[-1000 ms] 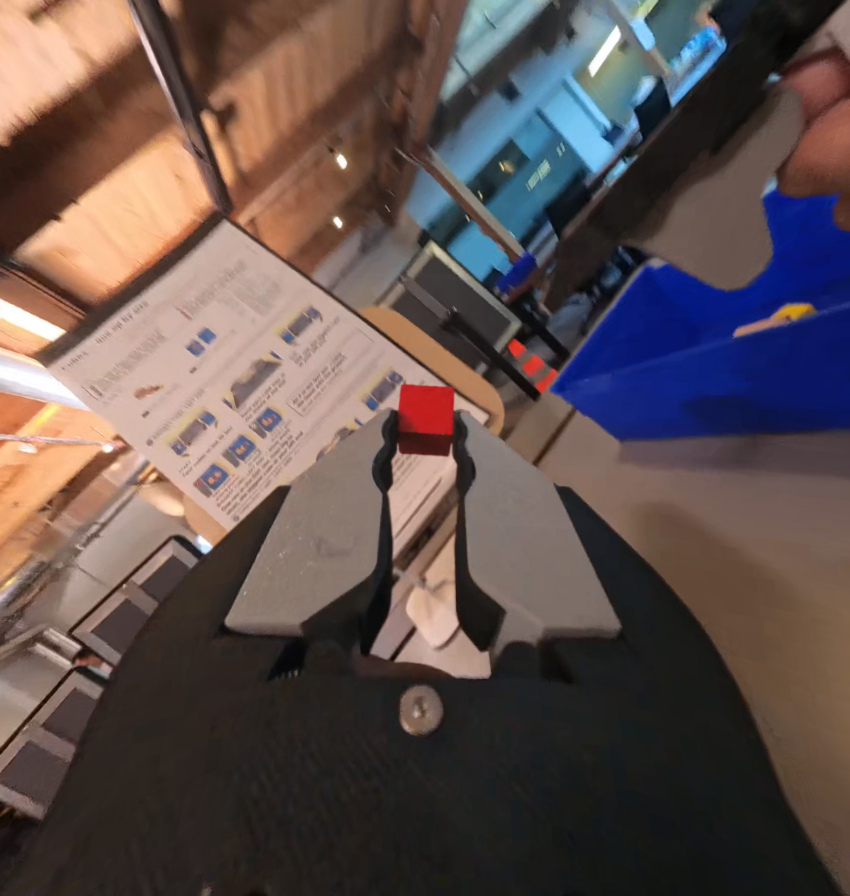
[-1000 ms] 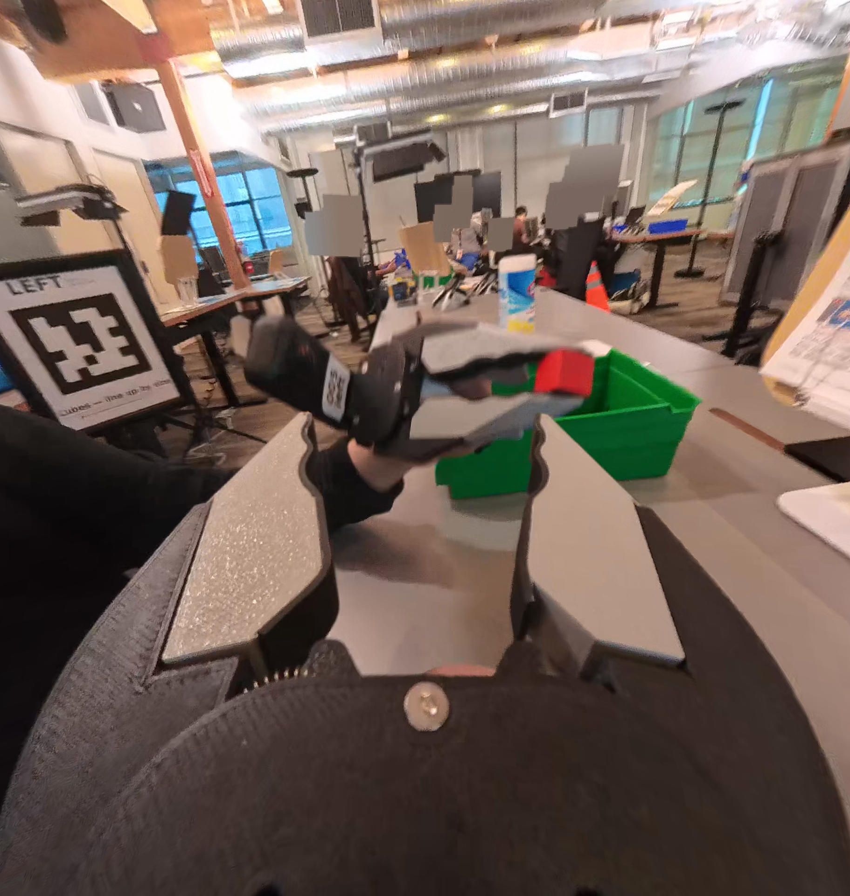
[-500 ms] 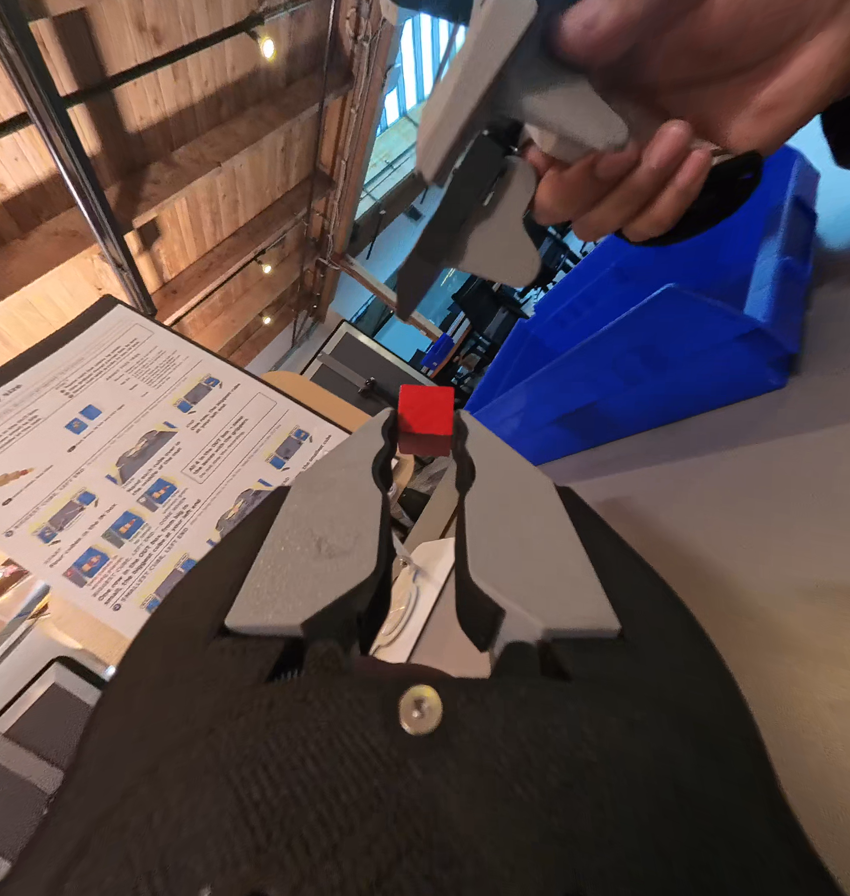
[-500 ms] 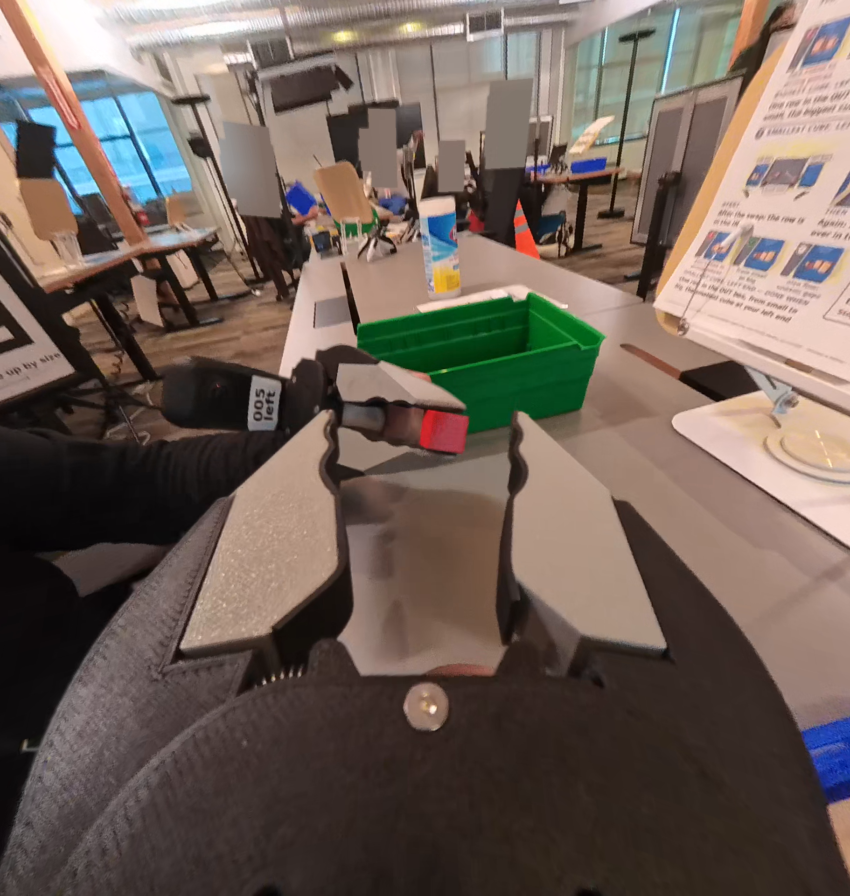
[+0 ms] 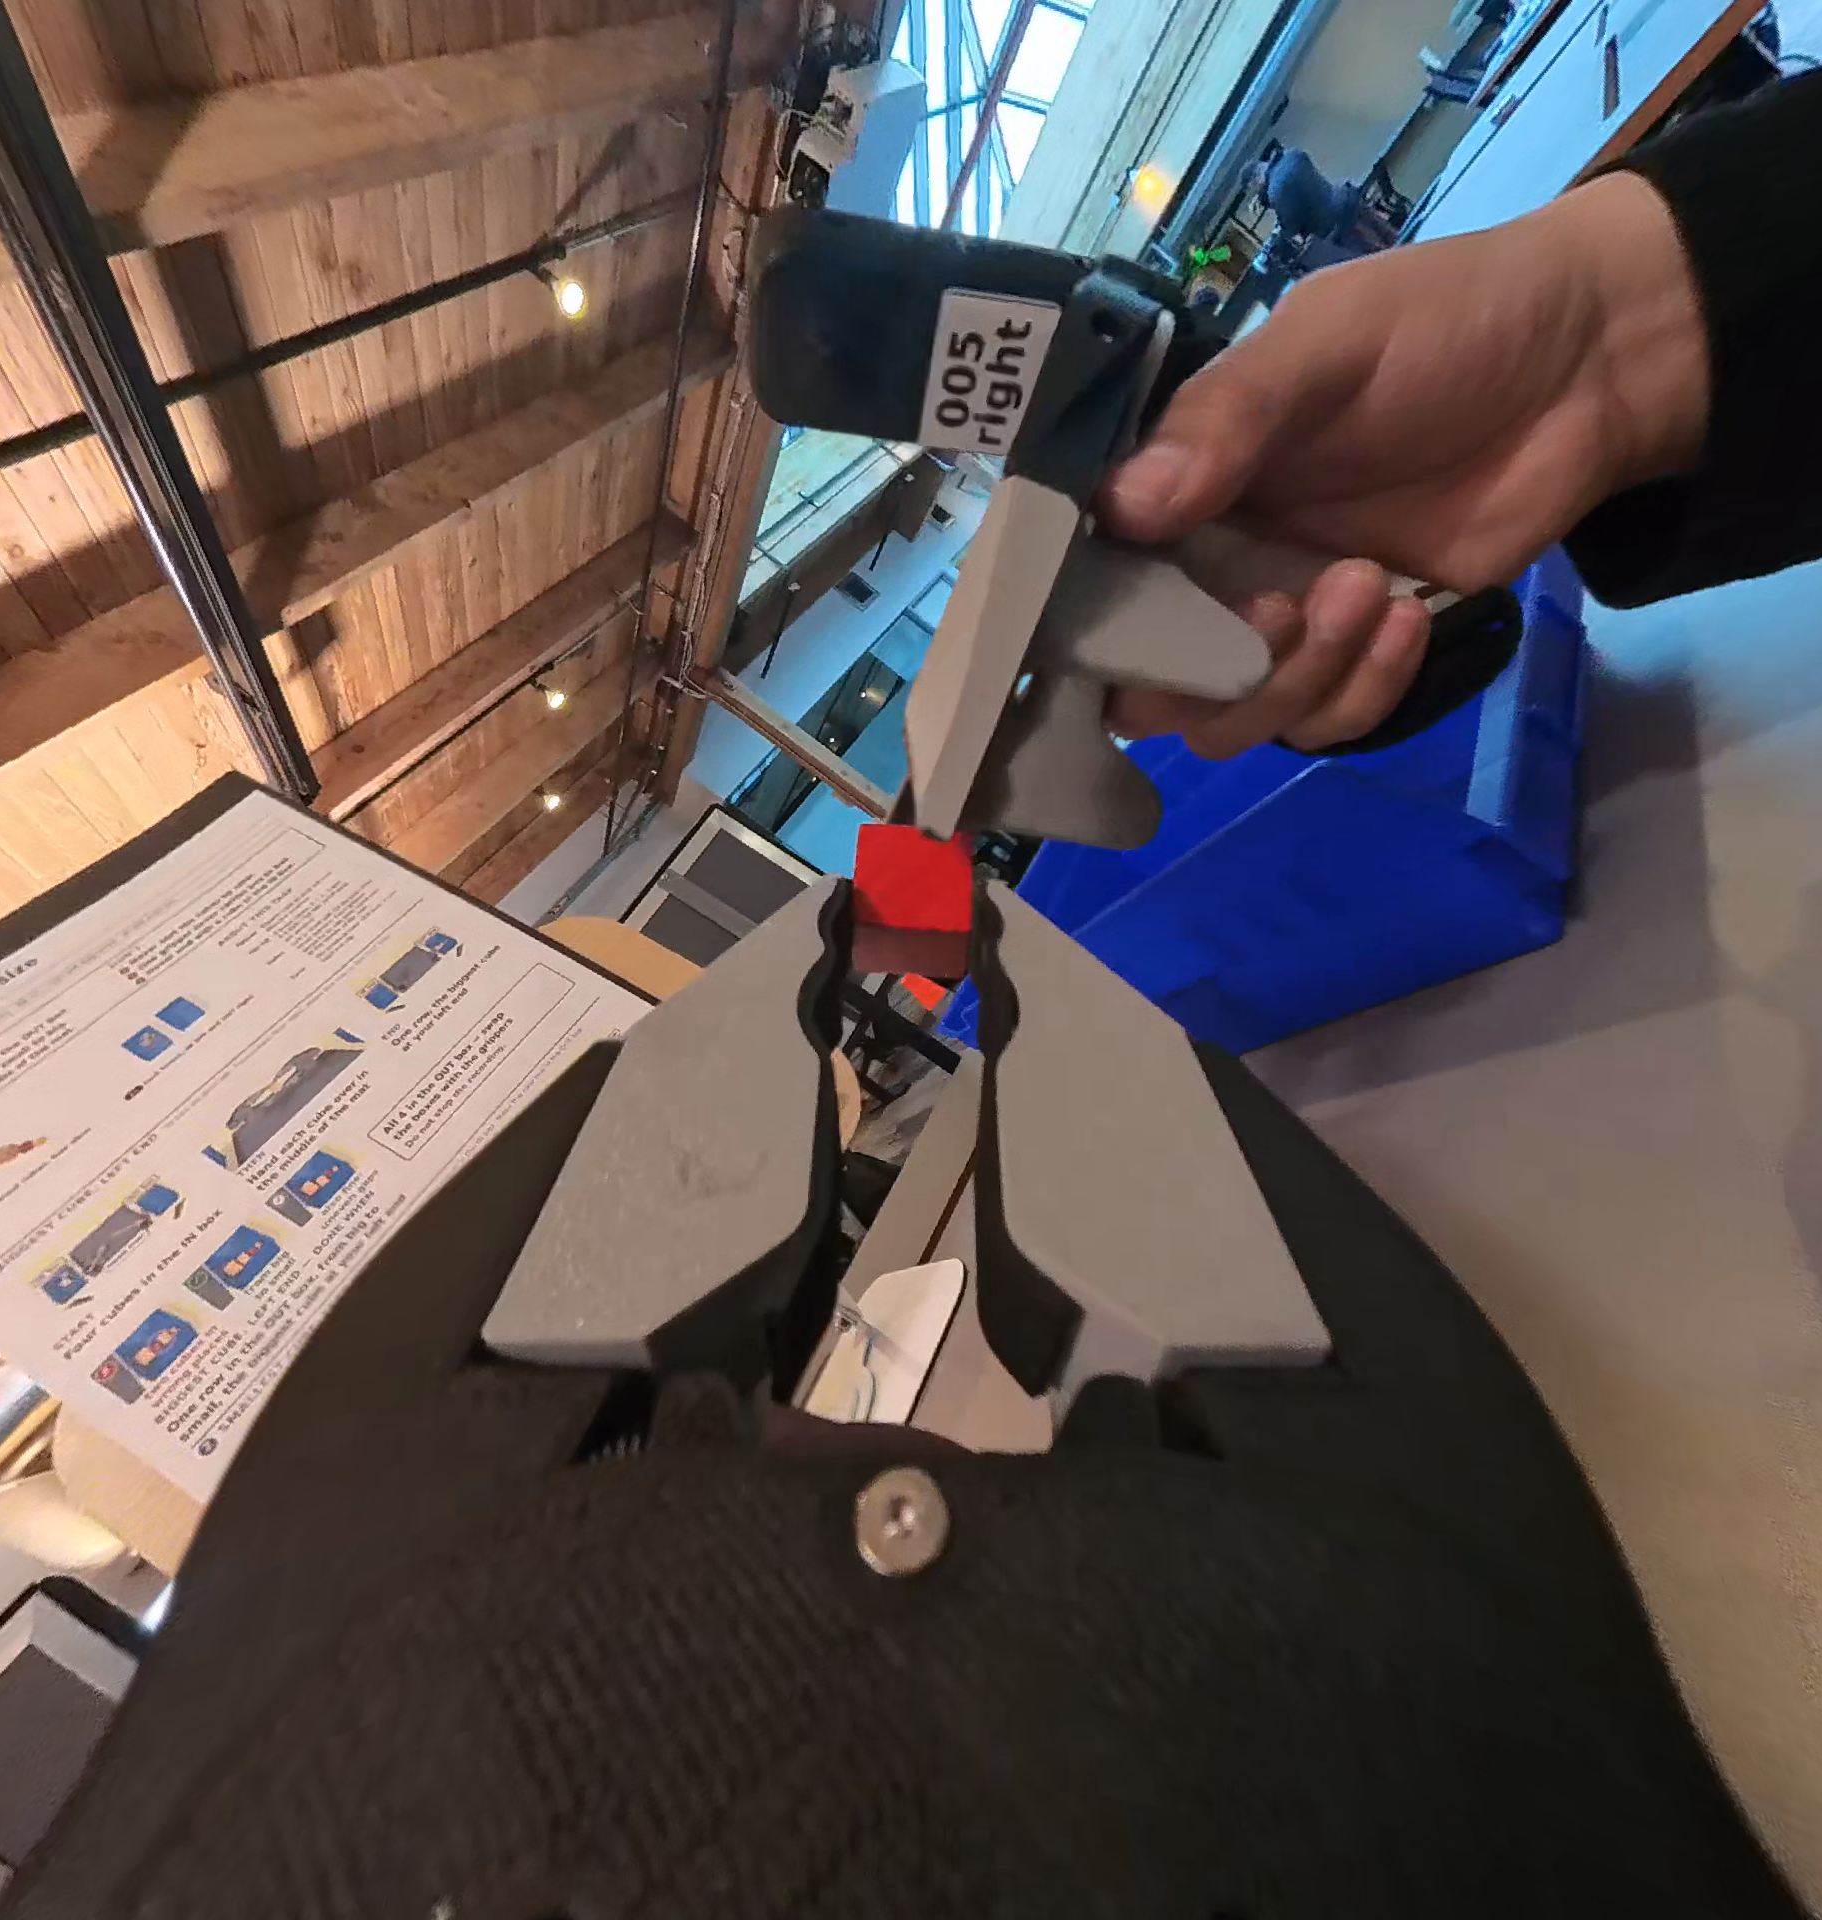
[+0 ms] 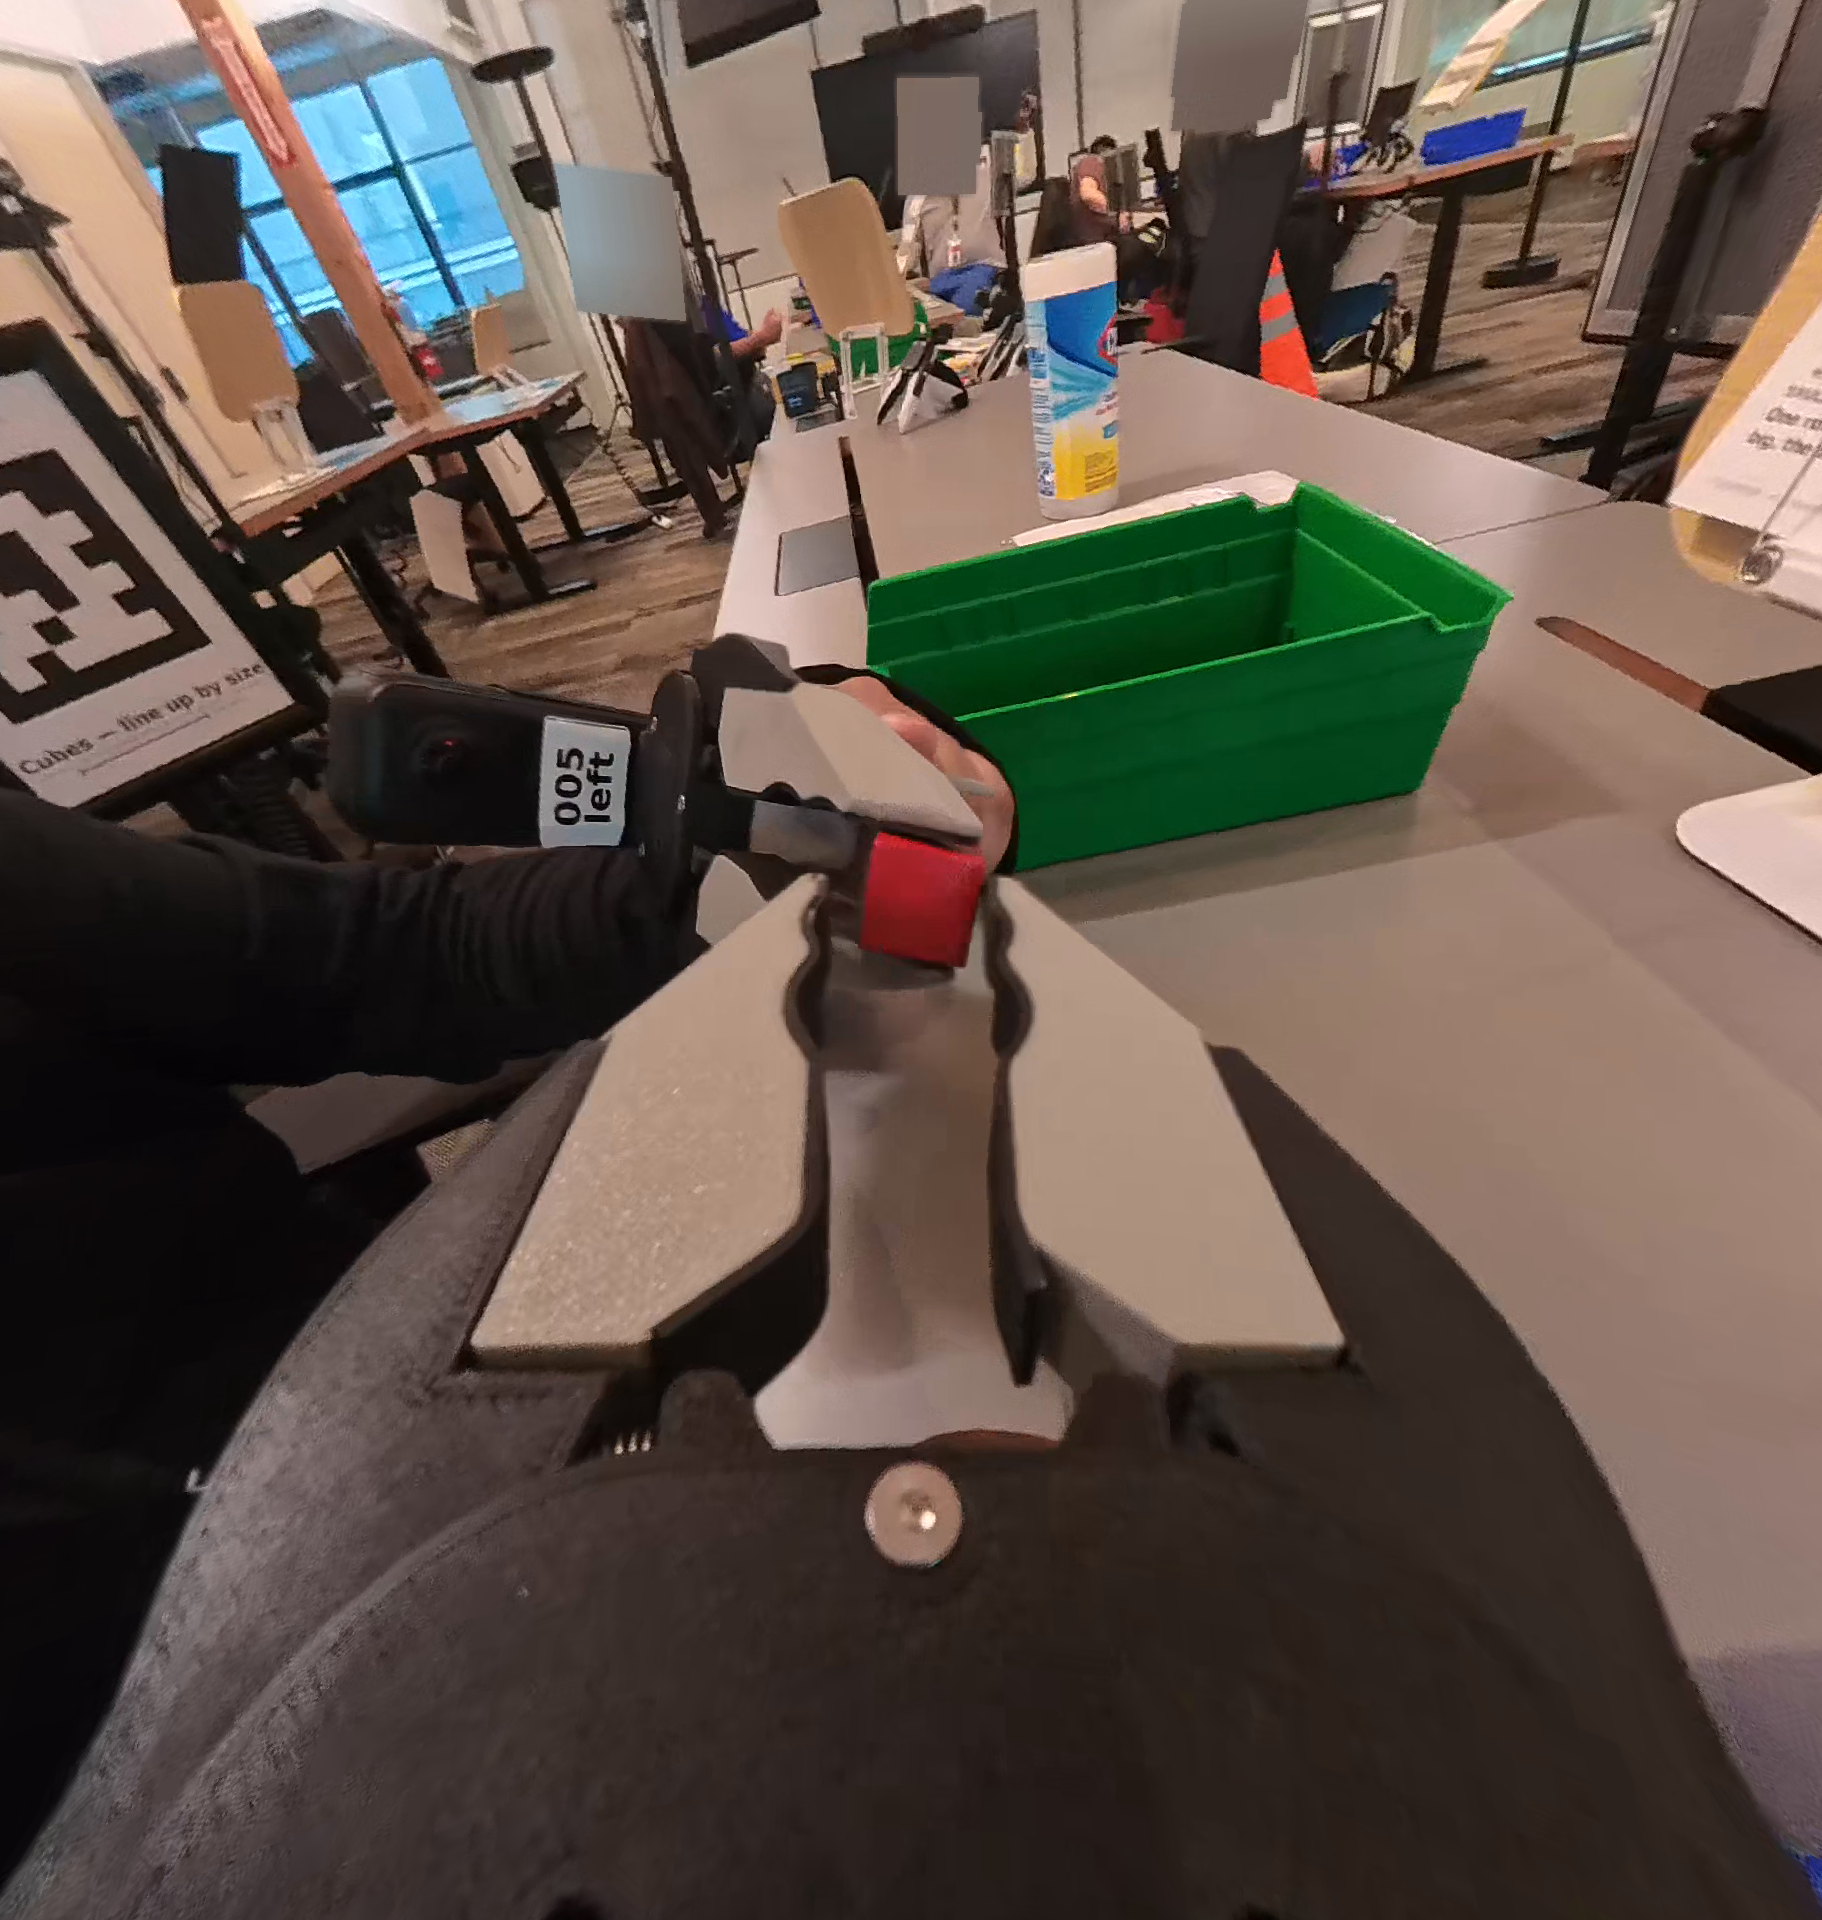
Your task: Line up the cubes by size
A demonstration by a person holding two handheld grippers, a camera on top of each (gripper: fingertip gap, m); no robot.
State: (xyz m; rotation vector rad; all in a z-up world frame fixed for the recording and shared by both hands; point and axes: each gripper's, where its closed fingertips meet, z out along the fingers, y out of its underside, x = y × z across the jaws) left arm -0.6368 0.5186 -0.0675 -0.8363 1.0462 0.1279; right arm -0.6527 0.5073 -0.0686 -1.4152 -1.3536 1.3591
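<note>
A small red cube [image 5: 909, 883] is clamped between the tips of my left gripper [image 5: 907, 914], held in the air above the grey table [image 5: 1509, 1143]. My right gripper [image 6: 905, 914] meets it head-on. Its fingers have closed in on the same red cube [image 6: 917, 899], with the right finger against the cube's side. In the left wrist view the right gripper [image 5: 990, 810], held by a hand, comes down from above with a fingertip on the cube's top edge. In the right wrist view the left gripper [image 6: 845, 790] reaches in from the left.
A green bin [image 6: 1177, 675] stands on the table behind the cube, and a blue bin [image 5: 1302, 883] stands on the right gripper's side. An instruction sheet on a stand [image 5: 211, 1122] is behind. A wipes canister [image 6: 1073, 384] and a marker board [image 6: 65, 582] stand farther off.
The two grippers have come together. My right gripper's jaws, wide open before, have narrowed around the red cube that the left gripper still holds.
</note>
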